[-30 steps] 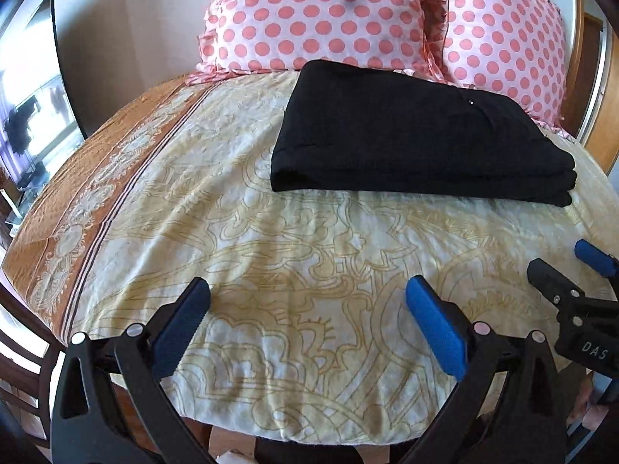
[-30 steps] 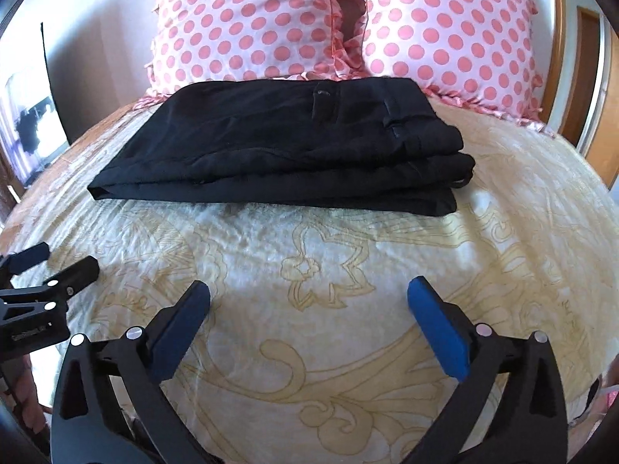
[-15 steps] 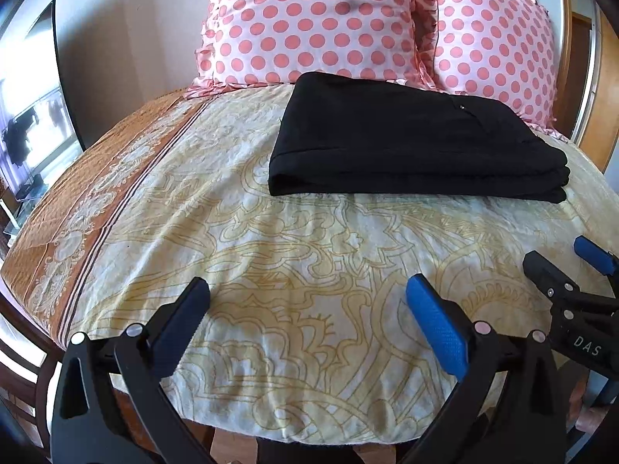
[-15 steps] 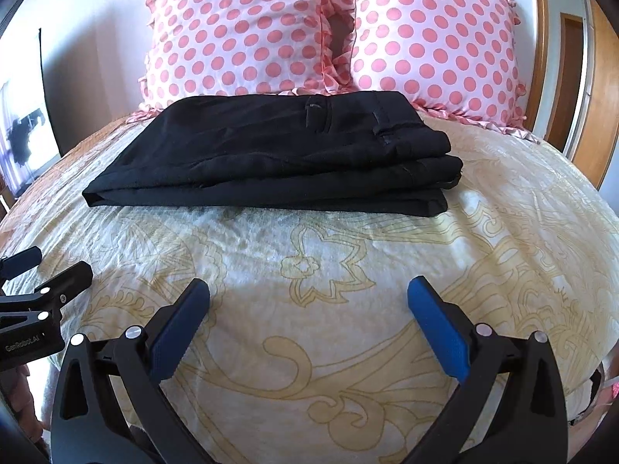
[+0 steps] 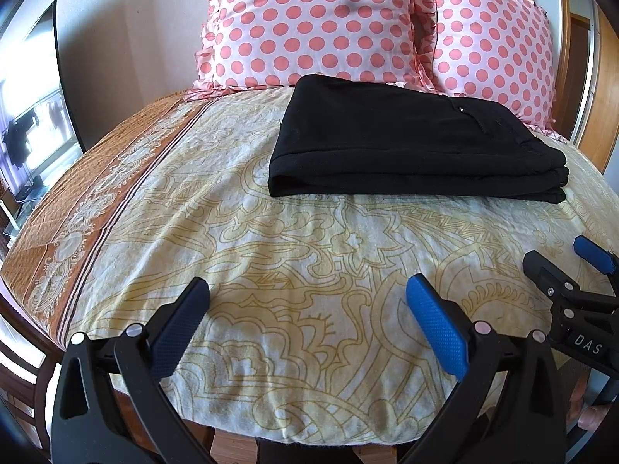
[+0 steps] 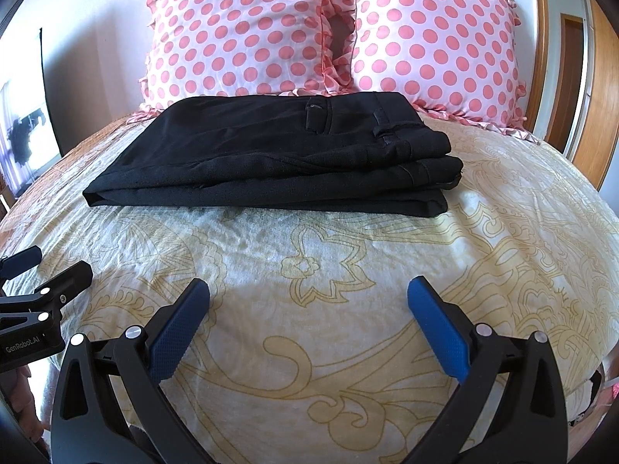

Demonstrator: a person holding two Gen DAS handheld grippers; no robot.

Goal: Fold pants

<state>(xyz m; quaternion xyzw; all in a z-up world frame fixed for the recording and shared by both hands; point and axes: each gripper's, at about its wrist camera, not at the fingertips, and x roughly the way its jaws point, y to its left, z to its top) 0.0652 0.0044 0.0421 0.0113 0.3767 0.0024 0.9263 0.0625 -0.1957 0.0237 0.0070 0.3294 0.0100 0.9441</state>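
From the left wrist camera, the left gripper (image 5: 307, 309) hung over the near part of the bedspread (image 5: 240, 255), its blue-padded fingers (image 5: 435, 324) spread wide with nothing between them. The black pants (image 5: 410, 150) lay folded in a flat stack farther up the bed, just in front of two pink polka-dot pillows (image 5: 321, 23). At the right edge, the right gripper (image 5: 565, 266) poked in, well apart from the pants.

From the right wrist camera, the right gripper (image 6: 307, 309) sat wide apart too, empty, above the cream paisley cover. The folded pants showed layered edges, waistband and belt loops (image 6: 317, 116) on top. The left gripper peeked in at left.
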